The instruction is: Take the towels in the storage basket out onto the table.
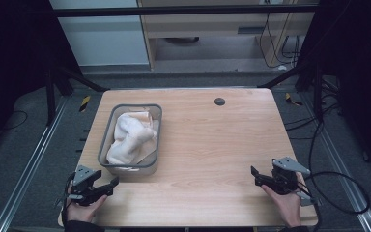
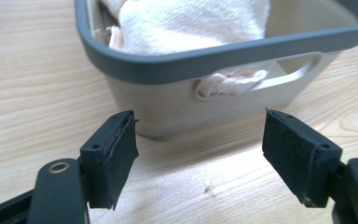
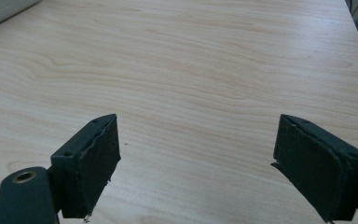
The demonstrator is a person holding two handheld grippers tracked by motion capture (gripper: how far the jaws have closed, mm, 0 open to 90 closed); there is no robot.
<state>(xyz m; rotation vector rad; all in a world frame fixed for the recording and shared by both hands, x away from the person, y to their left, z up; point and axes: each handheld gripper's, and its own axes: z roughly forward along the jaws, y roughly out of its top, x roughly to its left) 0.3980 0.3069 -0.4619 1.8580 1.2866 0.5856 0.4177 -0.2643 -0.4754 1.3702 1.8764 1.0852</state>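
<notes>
basin with white cloth: landmark, table's left part | left gripper: just before basin's near wall, jaws wide apart, empty | right gripper: well right of basin, jaws wide, empty

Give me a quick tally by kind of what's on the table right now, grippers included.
Grey bin: 1, on the left part of the table
White cloth: 1 bundle inside the bin, a bit poking through the handle slot
Grippers: 2, left gripper and right gripper, both open and empty
Total: 4
</notes>
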